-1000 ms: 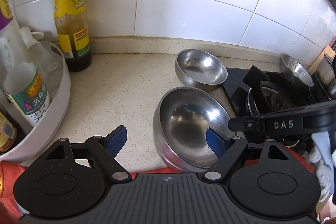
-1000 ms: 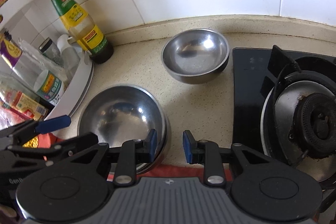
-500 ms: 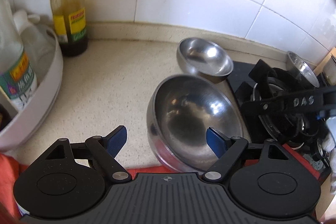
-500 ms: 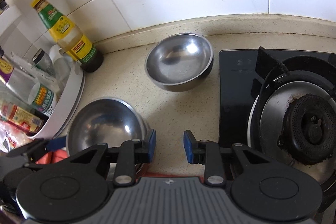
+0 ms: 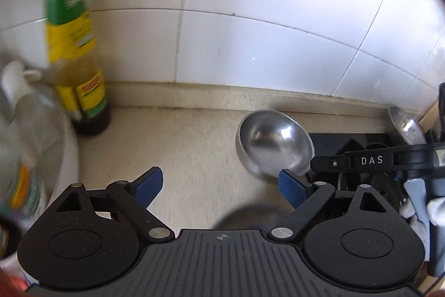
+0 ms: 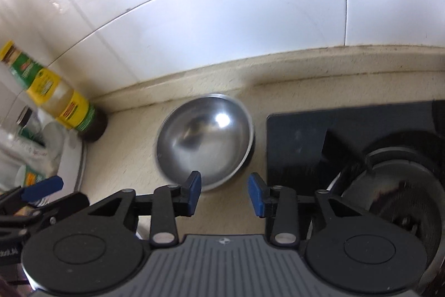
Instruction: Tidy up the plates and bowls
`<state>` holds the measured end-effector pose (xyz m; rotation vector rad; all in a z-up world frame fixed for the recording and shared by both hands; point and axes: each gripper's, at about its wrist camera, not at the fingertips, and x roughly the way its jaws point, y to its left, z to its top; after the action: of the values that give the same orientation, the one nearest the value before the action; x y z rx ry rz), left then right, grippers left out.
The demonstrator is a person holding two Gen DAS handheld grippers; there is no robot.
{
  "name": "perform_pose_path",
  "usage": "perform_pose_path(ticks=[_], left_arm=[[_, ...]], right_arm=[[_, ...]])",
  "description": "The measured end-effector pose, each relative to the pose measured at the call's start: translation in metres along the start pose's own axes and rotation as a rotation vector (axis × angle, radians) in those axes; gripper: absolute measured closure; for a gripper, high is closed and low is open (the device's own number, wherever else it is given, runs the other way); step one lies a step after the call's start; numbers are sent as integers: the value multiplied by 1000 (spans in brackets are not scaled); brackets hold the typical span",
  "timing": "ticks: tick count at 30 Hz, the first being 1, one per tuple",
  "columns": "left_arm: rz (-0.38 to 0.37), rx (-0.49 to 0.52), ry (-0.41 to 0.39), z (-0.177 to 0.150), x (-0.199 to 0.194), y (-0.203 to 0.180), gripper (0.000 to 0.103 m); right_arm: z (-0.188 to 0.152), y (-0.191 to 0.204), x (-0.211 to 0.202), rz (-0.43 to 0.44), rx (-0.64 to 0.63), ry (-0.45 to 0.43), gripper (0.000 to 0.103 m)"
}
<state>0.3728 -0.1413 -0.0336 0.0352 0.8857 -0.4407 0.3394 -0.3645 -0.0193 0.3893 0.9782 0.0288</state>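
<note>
L gripper (image 5: 221,185) wide open & R gripper (image 6: 224,192) part open, both just opening, empty; steel bowl (image 6: 205,142) ahead.

A green-and-yellow-labelled sauce bottle (image 5: 79,74) stands at the countertop's (image 5: 194,157) back edge against the white tiled wall (image 6: 222,18); a black gas hob (image 6: 375,157) sits at its right end.

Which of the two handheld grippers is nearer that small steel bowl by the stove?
Right. The right gripper sits just before the small steel bowl, jaws open. The left gripper is off to its left.
</note>
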Motion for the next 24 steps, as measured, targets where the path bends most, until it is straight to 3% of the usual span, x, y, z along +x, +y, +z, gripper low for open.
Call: perform_pose_path(ticks=[11,20,24], left_arm=[[68,190,115,31,87,-28,6],[64,267,189,37,120,-30,7],[53,316,243,39,130,-34,16]], right_arm=[[26,-15,48,5,41,67,66],[32,-20,69,7,24,100,66],[31,-20,74,16,21,118,66]])
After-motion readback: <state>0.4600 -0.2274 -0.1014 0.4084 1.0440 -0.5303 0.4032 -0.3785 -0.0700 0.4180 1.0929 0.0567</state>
